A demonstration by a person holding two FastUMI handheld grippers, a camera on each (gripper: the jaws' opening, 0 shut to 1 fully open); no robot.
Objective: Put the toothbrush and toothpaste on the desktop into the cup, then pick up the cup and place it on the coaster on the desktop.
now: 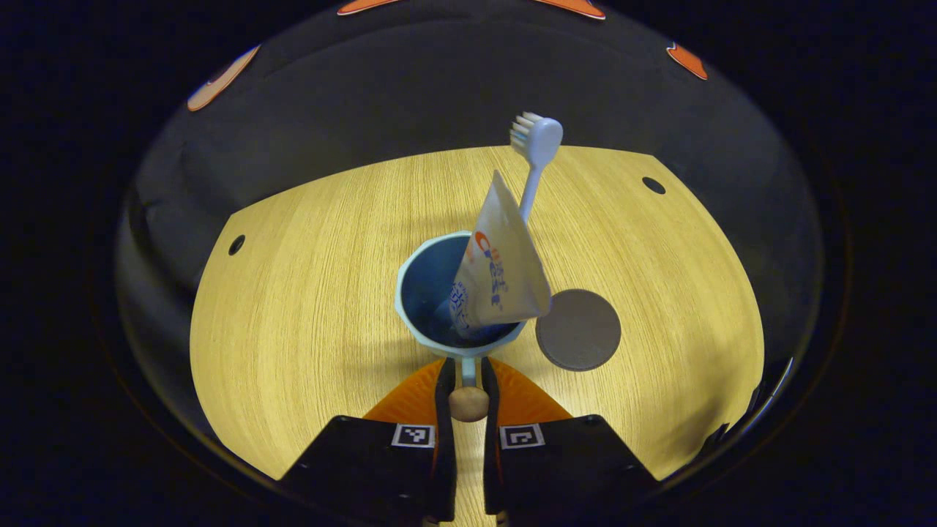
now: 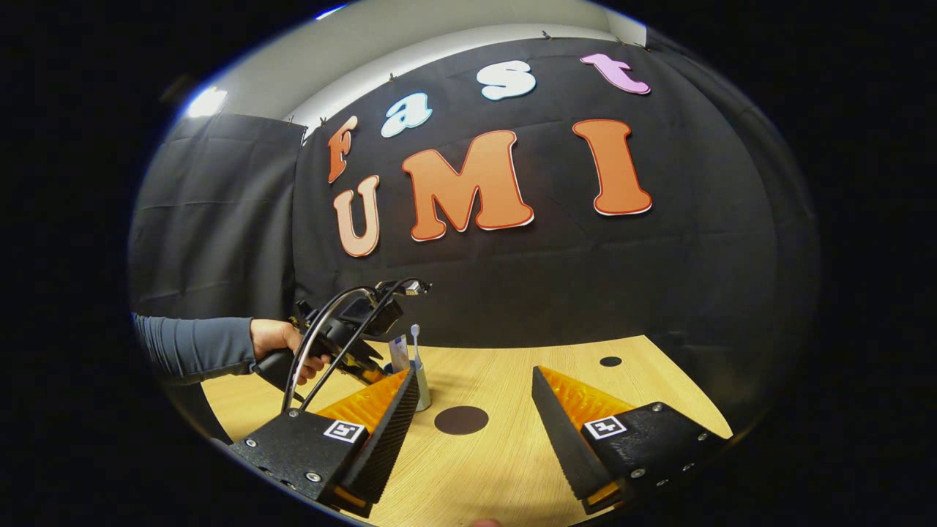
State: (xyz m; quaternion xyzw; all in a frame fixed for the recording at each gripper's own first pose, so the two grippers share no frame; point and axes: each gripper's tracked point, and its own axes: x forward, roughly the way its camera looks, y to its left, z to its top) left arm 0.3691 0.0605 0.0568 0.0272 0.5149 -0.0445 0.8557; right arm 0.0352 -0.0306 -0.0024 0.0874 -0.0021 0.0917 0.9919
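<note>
Cup, toothbrush and toothpaste inside: upright on table, handle clenched in left claw. Coaster lay just beside cup, to claw's right. Right claw: released, empty, farther off.

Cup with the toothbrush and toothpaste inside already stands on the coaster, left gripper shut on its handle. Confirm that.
Not on the coaster. The left gripper view shows the cup beside the coaster, on bare desktop. Toothbrush and toothpaste are inside; the left gripper pinches the handle.

1 cup, 1 toothbrush, 1 toothpaste, 1 coaster
</note>
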